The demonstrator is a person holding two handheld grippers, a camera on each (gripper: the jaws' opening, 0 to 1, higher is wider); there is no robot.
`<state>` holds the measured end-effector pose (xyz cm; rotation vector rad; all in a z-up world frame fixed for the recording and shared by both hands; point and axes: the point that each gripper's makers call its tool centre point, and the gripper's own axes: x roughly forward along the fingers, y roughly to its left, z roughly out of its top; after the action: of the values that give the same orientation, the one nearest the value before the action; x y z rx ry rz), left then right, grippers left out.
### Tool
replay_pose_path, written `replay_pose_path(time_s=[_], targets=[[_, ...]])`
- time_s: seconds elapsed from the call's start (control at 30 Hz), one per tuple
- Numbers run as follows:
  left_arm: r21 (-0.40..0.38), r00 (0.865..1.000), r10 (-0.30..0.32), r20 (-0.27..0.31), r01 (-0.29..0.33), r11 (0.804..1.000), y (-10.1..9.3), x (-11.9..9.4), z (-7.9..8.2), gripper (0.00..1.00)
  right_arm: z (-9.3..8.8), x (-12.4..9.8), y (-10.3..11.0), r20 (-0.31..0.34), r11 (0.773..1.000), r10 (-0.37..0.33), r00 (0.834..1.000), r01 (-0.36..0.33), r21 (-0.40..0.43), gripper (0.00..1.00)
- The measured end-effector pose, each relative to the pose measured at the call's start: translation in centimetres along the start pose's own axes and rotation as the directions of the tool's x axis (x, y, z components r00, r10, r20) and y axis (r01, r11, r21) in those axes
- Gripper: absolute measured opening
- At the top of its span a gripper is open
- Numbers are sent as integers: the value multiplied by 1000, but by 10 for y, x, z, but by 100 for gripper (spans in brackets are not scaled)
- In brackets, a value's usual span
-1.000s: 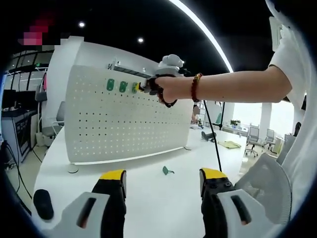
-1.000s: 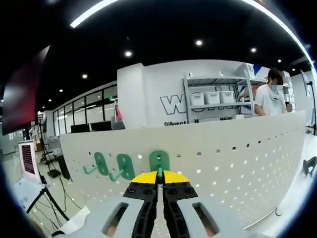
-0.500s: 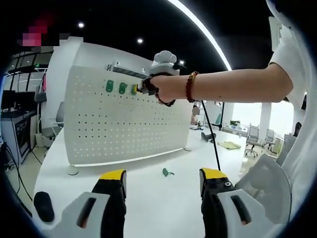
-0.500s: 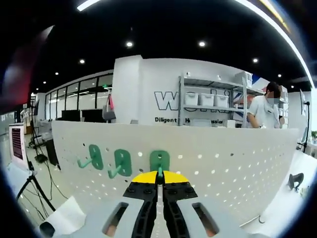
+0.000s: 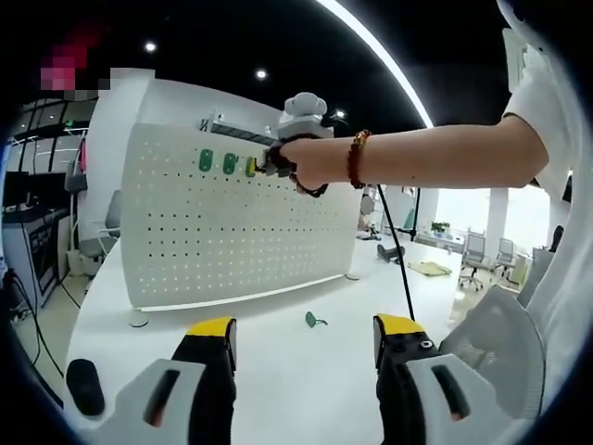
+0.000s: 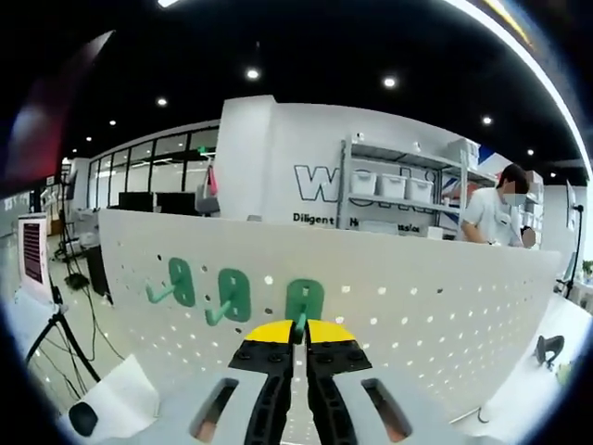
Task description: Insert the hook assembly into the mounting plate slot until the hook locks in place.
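The right gripper (image 6: 298, 326), with yellow-tipped black jaws, is reaching up to the top row of the white perforated metal pegboard (image 6: 445, 306), its jaws pressed together and pinching the stem of a green plastic hook with a rounded backplate (image 6: 303, 301), which is lying flat against the board. In the left gripper view, the person's bare forearm, wearing a brown bead bracelet (image 5: 357, 159), is stretching across to the board's upper edge, the hand (image 5: 306, 165) wrapping the gripper's handle.

The left gripper (image 5: 301, 336) is hovering low over the smooth white table (image 5: 278, 371), its jaws spread wide and gripping nothing.

Two more green hooks (image 6: 208, 292) are hanging left of the held one. Another small green hook (image 5: 313, 320) is lying loose on the table before the board. A white mesh chair back (image 5: 496, 338) is standing just right of the left gripper.
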<state>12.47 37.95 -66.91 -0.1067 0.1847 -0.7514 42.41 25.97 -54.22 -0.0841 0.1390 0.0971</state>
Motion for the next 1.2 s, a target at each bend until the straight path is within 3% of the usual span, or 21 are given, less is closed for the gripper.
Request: replay_pose_path(time_s=[0.23,0.57,0.7,0.8,1.2], targets=[[22,1000,-2,-8,2,1000,-4,2,5,62,-1,-5,3,-5,999,46,999,-46,-1,7],[36,1000,-17,-23,18,999,-25,3,6,60,-10,-18,5,-18,995,98,995,-97,26,12],[33,1000,0,-30,1,999,-26,2,4,66,-14,-23,7,-15,993,112,994,-112,25,13],[40,999,6,-32,-4,999,-29,-1,5,64,-20,-27,11,-25,991,130,991,-130,5,14],[47,999,29,-36,-27,998,-42,-2,8,65,-28,-46,2,-3,981,186,982,-186,54,18]])
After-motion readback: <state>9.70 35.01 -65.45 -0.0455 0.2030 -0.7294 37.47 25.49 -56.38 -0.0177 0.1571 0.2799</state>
